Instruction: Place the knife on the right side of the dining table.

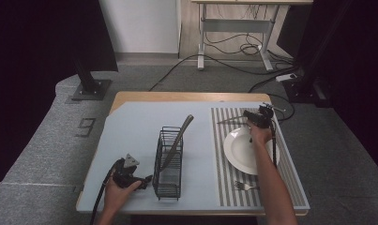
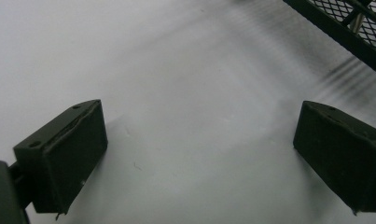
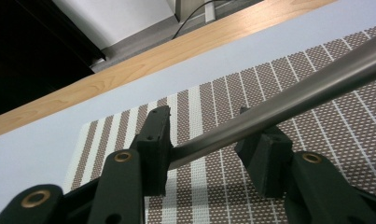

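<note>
Left gripper (image 1: pixel 147 179) rests on the worktop (image 1: pixel 130 126) just beside the wire rack (image 1: pixel 169 164), jaws wide apart, nothing between them. Farther off, on the striped mat (image 1: pixel 233 183) beyond the plate (image 1: pixel 240 151), right gripper (image 3: pixel 206 149) has jaws parted around a metal utensil handle (image 3: pixel 288 100), not clamped.

one wire basket (image 1: pixel 169 164), one white plate (image 1: pixel 238 152), one striped placemat (image 1: pixel 226 183), one fork (image 1: pixel 245 186), two knives (image 1: pixel 177 140)
</note>
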A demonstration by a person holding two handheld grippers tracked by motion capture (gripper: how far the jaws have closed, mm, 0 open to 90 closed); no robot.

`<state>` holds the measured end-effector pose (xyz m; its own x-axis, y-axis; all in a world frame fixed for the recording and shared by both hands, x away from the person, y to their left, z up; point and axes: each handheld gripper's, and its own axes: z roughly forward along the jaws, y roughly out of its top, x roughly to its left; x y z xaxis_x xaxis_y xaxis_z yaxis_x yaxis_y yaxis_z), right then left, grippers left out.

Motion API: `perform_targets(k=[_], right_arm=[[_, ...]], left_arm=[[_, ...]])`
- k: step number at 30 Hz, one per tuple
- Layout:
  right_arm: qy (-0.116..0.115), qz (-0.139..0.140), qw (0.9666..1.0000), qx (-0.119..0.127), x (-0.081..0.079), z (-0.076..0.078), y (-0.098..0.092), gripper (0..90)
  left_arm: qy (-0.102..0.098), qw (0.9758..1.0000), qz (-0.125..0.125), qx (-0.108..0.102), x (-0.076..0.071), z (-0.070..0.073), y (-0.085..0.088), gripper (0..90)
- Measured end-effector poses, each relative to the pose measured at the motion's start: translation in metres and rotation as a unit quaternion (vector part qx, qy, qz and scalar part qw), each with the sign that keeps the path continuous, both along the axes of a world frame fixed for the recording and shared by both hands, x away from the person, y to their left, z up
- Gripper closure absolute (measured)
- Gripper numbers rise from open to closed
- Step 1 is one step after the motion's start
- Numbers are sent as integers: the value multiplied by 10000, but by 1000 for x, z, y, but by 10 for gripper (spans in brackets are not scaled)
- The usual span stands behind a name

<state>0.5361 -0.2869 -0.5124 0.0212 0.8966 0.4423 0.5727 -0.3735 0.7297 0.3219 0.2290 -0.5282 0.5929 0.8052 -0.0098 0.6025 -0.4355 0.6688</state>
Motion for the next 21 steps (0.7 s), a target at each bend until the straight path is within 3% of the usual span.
perform_targets(k=[8,14,17,21], right_arm=[[216,-19,9998,-16,3,1,0,533],[560,-90,9984,-46,5,4,2,519],[635,-158,9977,-156,6,4,3,533],[696,-163,9963,-482,5,5,6,570]], left_arm=[[2,10000,-1,0,0,0,0,24],[3,10000,0,0,0,0,0,23],[1,10000,-1,2,0,0,0,24],[1,10000,-1,1,0,0,0,24]])
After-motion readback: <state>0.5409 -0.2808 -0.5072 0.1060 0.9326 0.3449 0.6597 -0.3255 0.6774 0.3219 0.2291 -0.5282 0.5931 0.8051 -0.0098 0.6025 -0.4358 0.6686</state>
